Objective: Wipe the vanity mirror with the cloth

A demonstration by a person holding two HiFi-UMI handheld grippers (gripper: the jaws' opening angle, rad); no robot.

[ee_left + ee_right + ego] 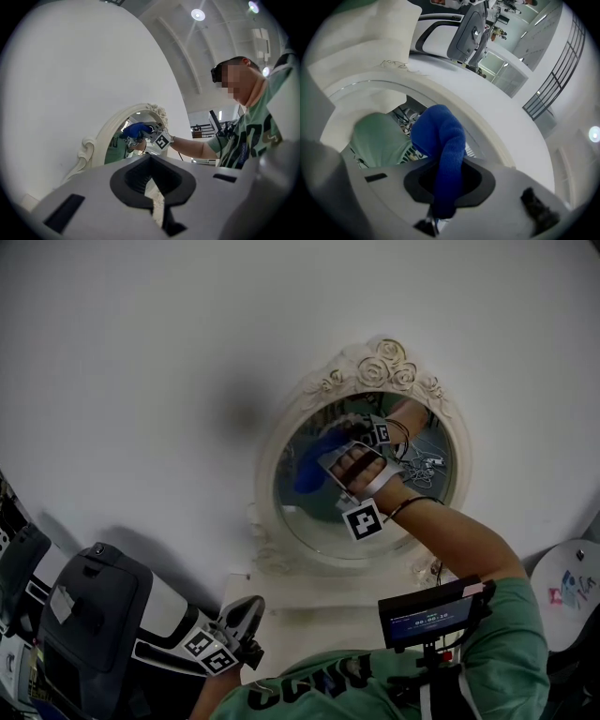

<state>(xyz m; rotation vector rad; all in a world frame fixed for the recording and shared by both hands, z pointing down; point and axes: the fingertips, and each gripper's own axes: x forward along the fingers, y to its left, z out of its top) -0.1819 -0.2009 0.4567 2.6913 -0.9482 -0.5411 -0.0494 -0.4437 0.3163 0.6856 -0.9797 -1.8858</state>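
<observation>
An oval vanity mirror [266,474] in an ornate cream frame with carved roses stands against a white wall. My right gripper [325,461] is shut on a blue cloth [309,465] and presses it to the left part of the glass. In the right gripper view the cloth [443,140] bulges out past the jaws [444,180] against the mirror's rim [497,136]. My left gripper [246,617] hangs low, below and left of the mirror, shut on nothing. From the left gripper view [152,190] the mirror [105,136] and cloth [136,129] lie ahead.
A white vanity top [309,592] runs under the mirror. A small screen [429,615] sits at the person's chest. A dark and white machine [84,615] fills the lower left. A round white object [572,592] is at the right edge.
</observation>
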